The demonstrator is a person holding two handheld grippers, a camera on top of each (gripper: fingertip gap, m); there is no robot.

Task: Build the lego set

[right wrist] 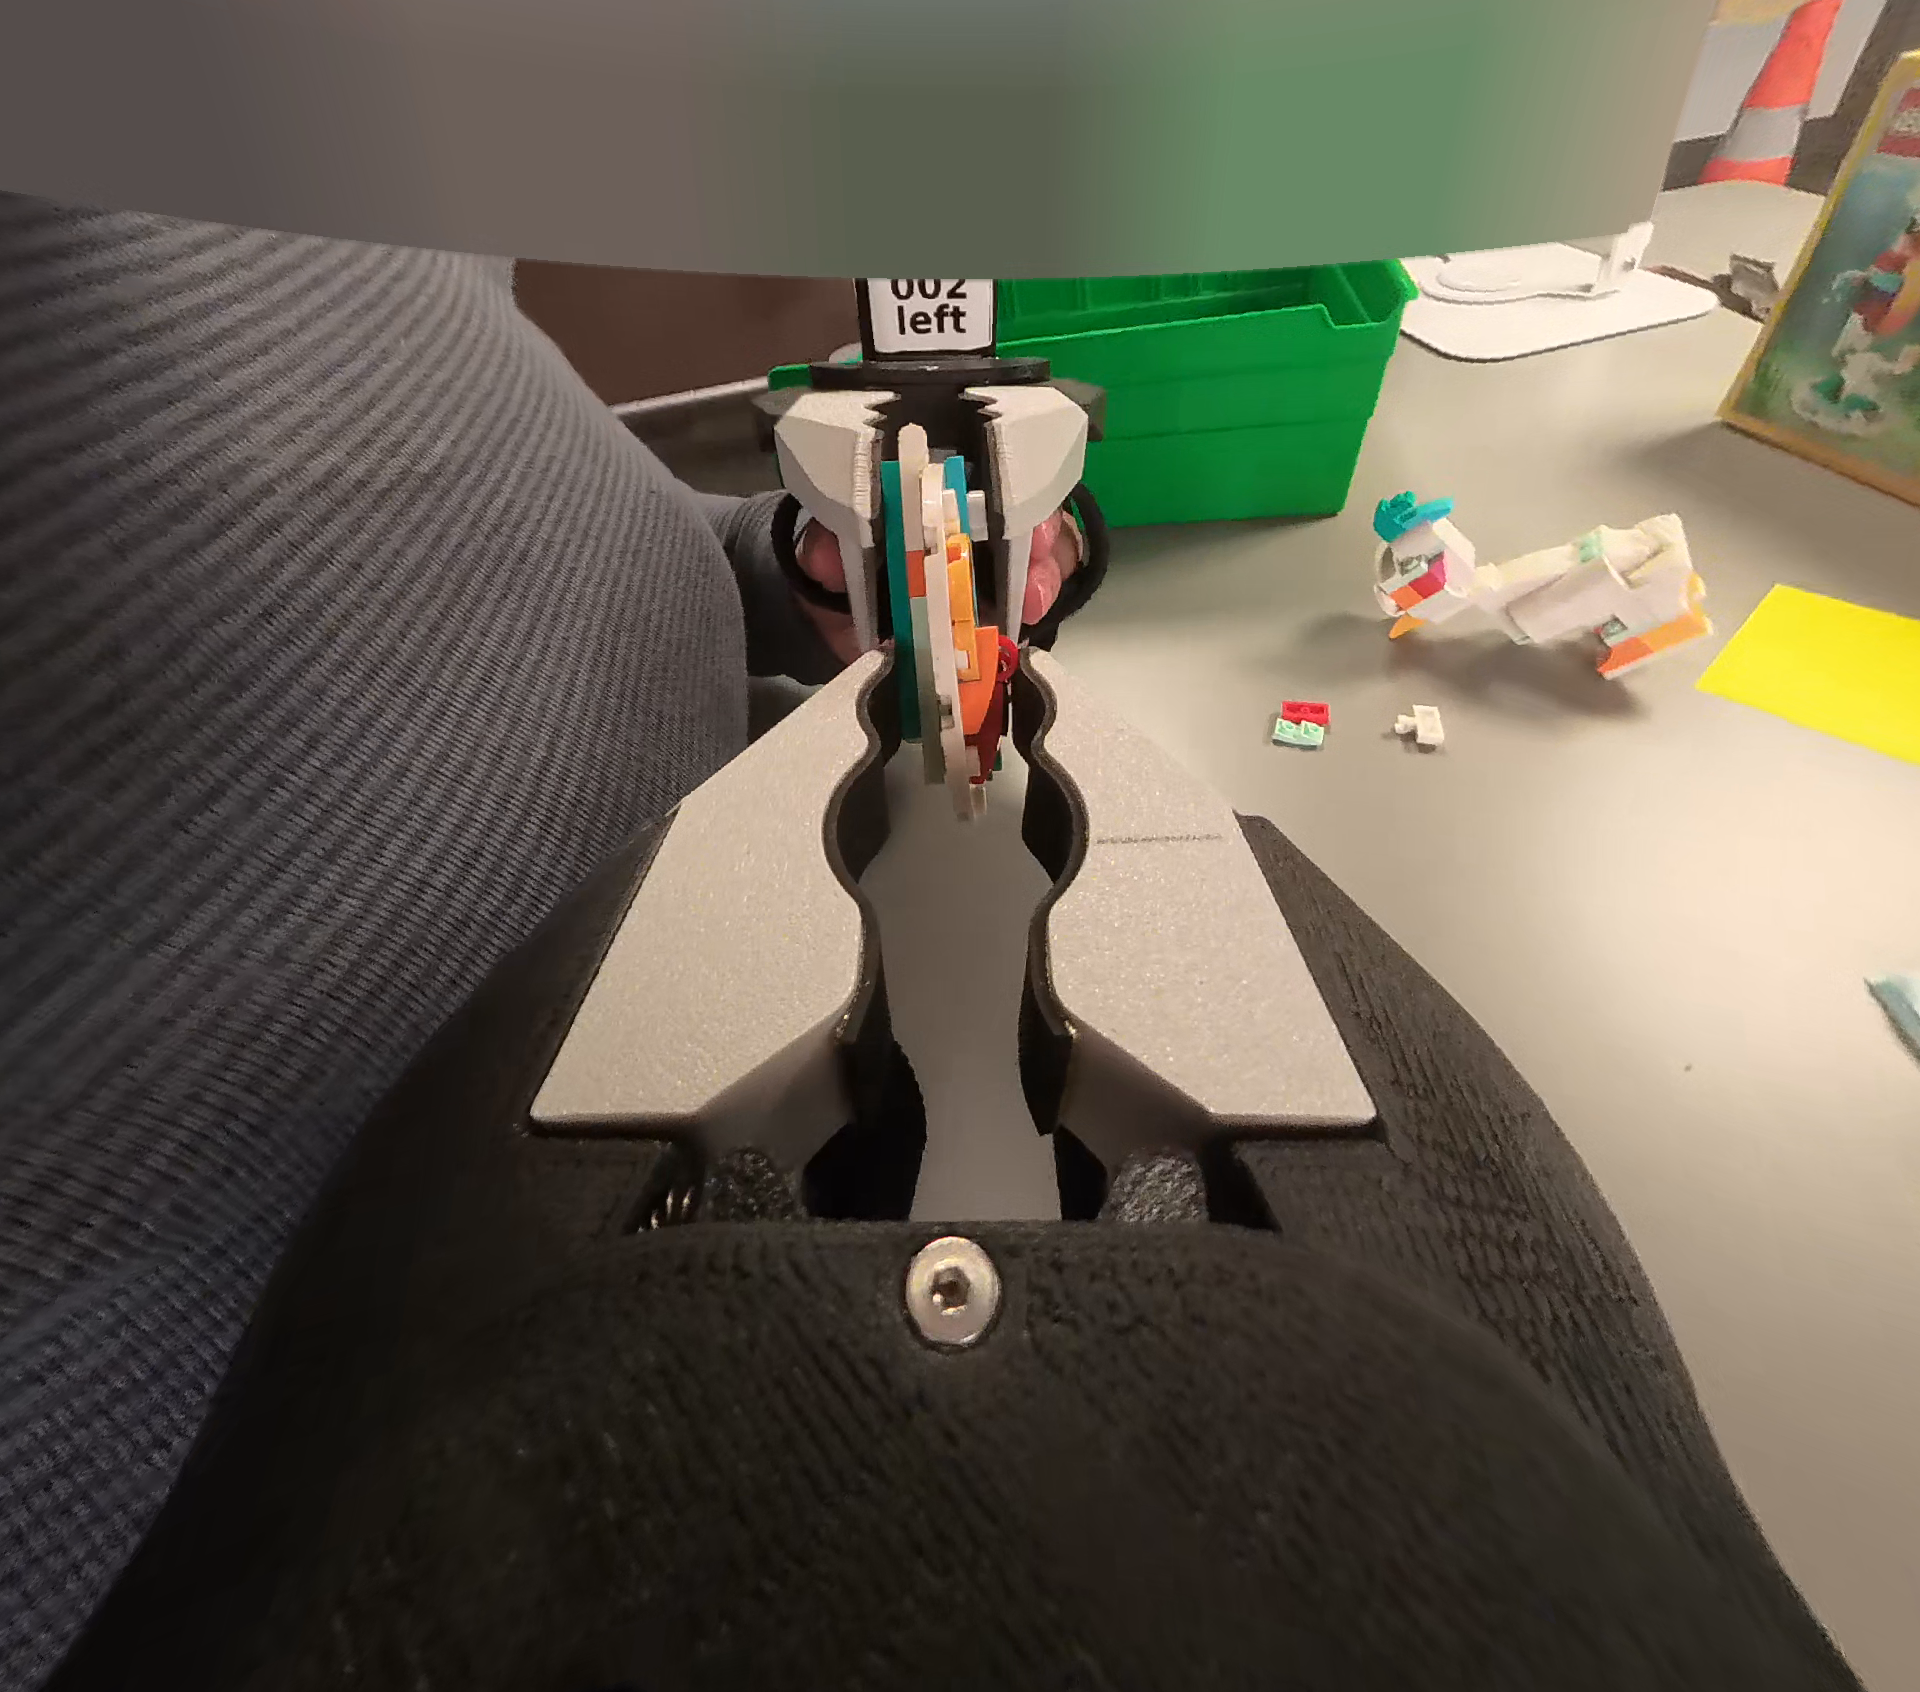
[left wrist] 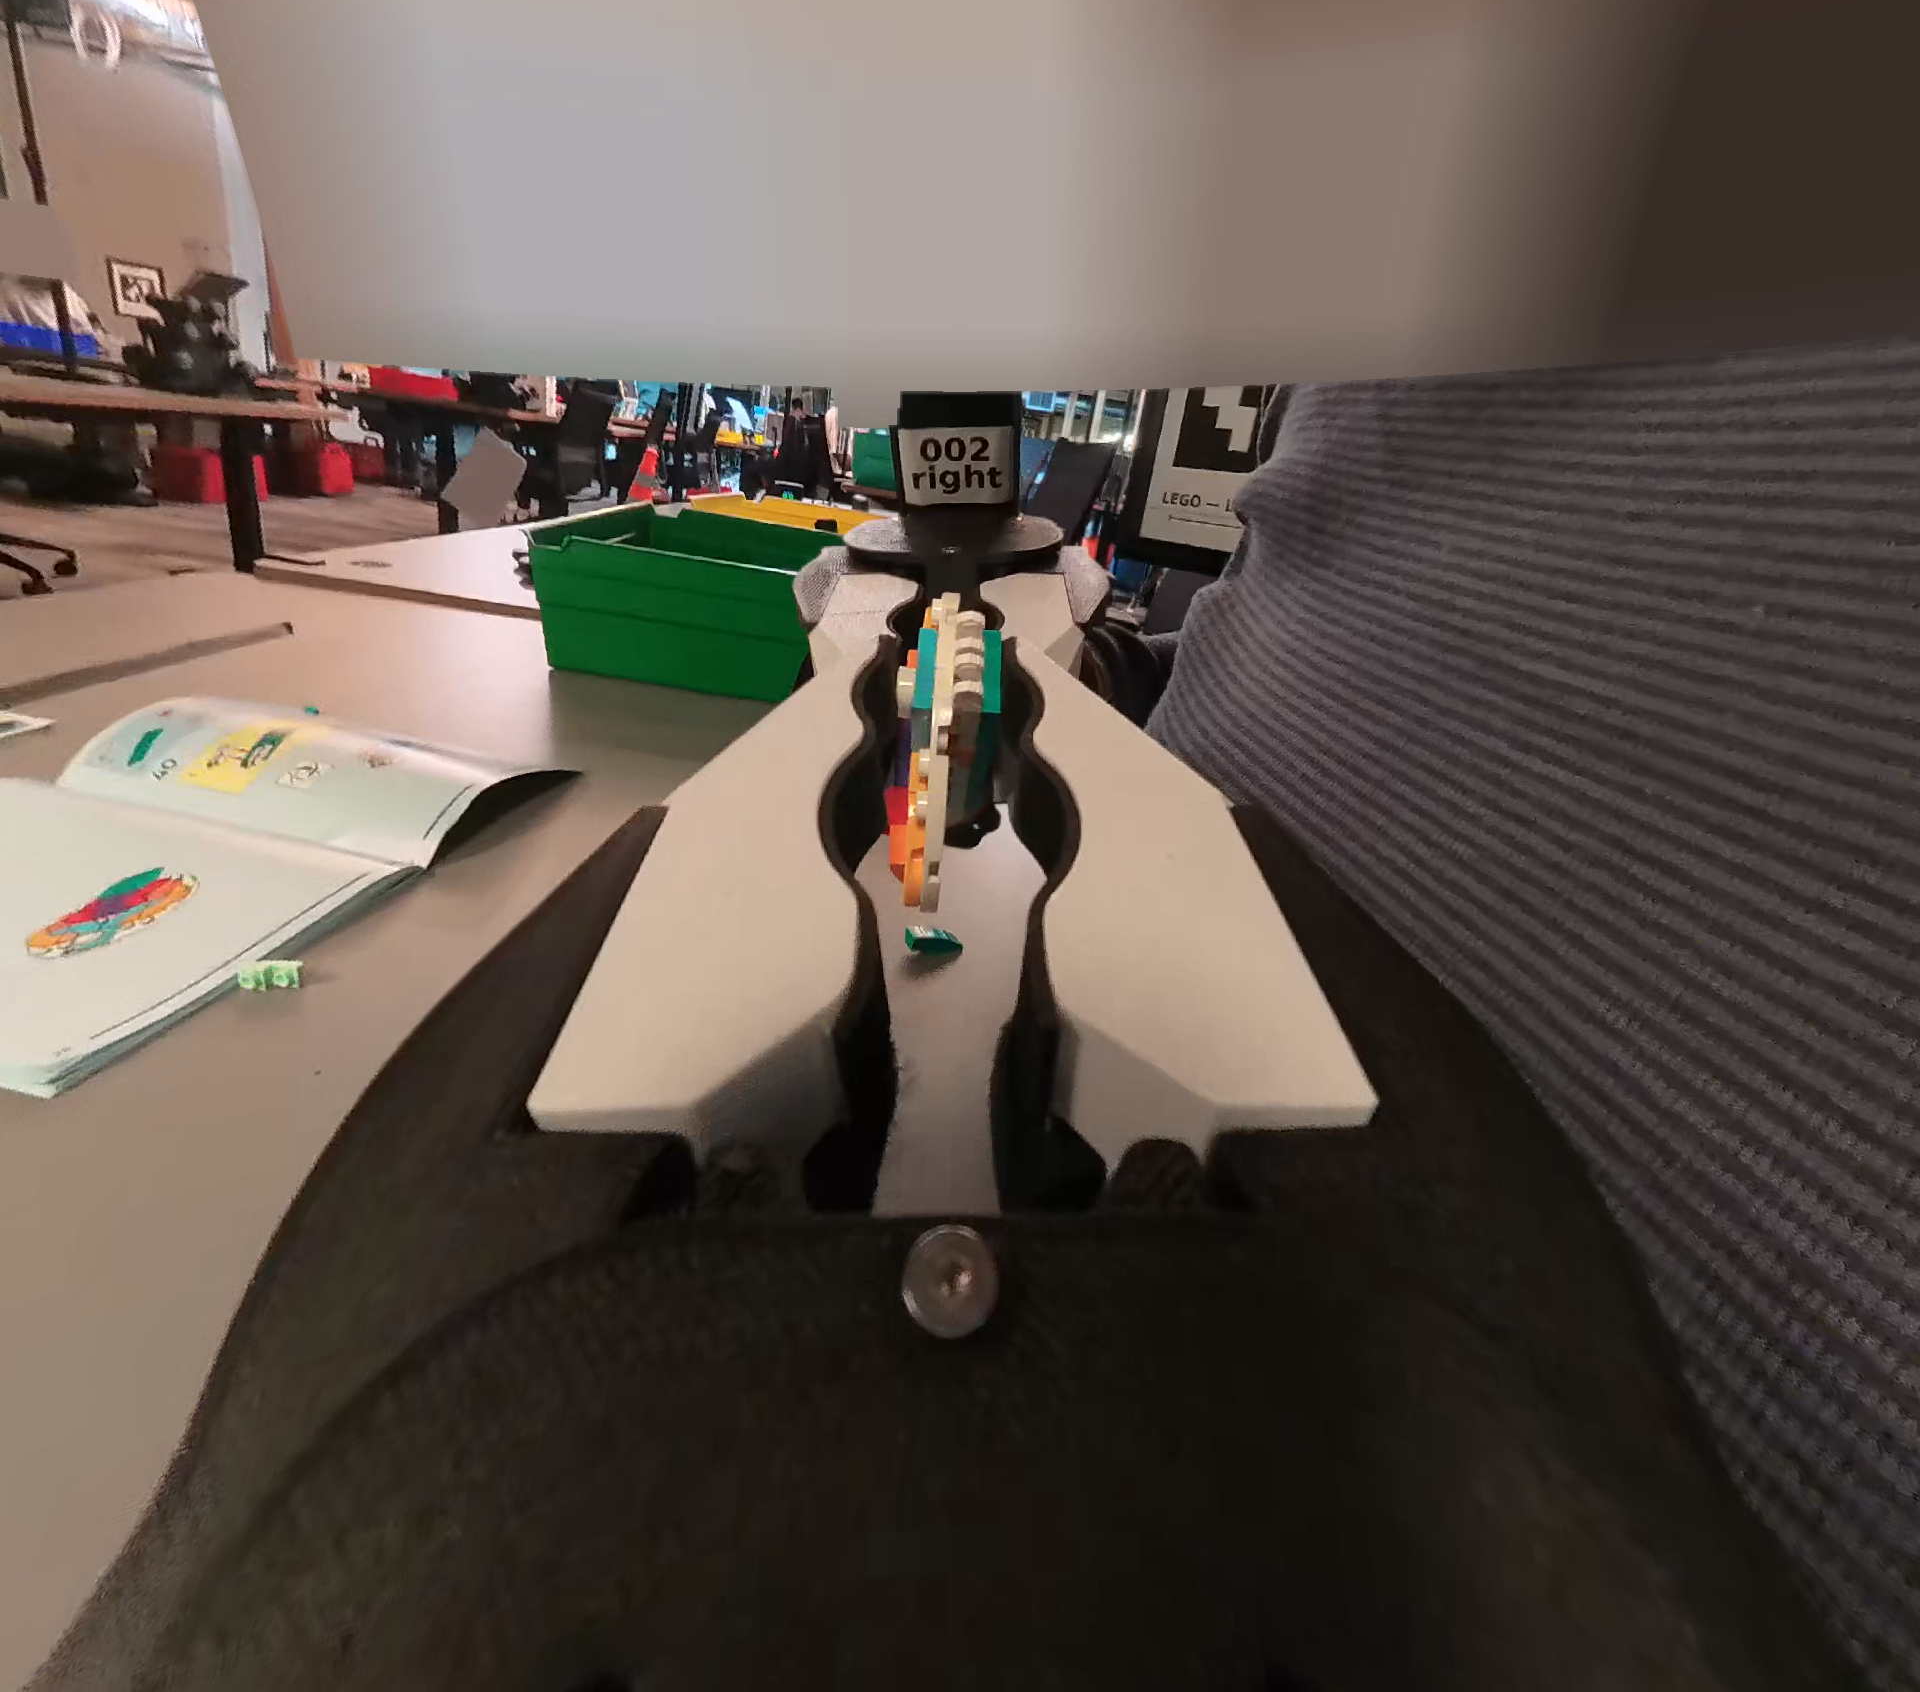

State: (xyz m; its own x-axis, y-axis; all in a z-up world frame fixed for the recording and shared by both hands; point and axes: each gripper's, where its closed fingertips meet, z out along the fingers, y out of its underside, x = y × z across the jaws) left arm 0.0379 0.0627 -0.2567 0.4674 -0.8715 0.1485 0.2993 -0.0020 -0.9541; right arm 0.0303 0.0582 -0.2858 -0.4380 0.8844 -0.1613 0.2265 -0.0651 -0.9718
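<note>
The left gripper (left wrist: pixel 940 686), nearest the lens in its own view, pinches one end of the wing (left wrist: pixel 940 749), a flat layered plate of teal, white and orange. The right gripper (right wrist: pixel 951 712) faces it head-on and pinches the opposite end, its fingertips (right wrist: pixel 871 686) pressed on the plate's faces. The wing hangs edge-up in the air between them, above the table (left wrist: pixel 312 1227).

The step looks like pressing layers tight or passing the wing over. To do it well, I would keep both grips square to the plate and push along the studs, not across, since thin plates may peel apart.

A teal piece (left wrist: pixel 933 941) lies on the table below. Farther out on the table are the bird body (right wrist: pixel 1538 588), loose bits (right wrist: pixel 1301 723), the booklet (left wrist: pixel 208 863) at left and the green bin (left wrist: pixel 675 603) beyond.
</note>
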